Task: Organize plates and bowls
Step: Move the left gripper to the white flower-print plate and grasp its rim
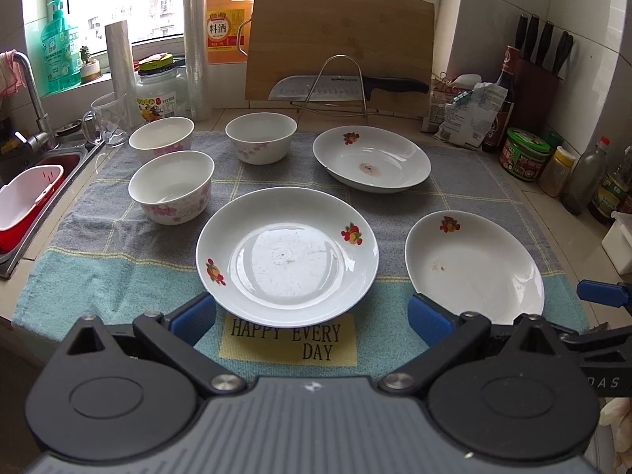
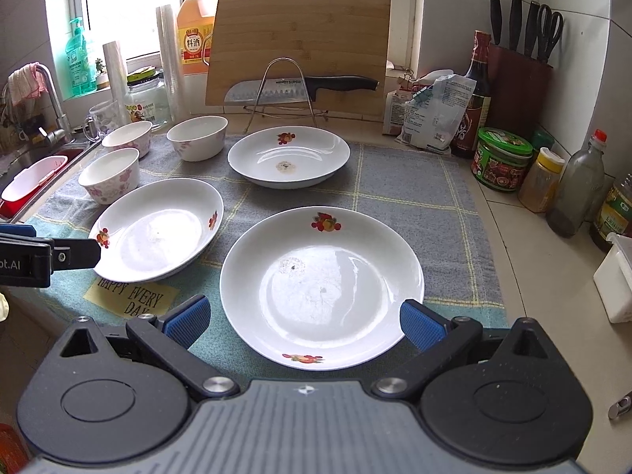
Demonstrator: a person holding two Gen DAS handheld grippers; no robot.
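L gripper [image 1: 312, 318] wide open, blue ribbed pads either side of near rim of mid plate [image 1: 287, 256], gripping nothing. R gripper [image 2: 304, 320] also spread wide, straddling right plate [image 2: 322, 286], empty. Third plate [image 2: 288, 156] at back. Three floral bowls [image 1: 172, 185] [image 1: 162, 139] [image 1: 260, 137] at left. All glossy white ceramic, on a woven checked towel [image 1: 454, 193].

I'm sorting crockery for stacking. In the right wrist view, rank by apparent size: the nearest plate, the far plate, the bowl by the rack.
1. Nearest plate, though nearness inflates it.
2. Far plate, possibly the same true size.
3. Bowl, clearly smallest.
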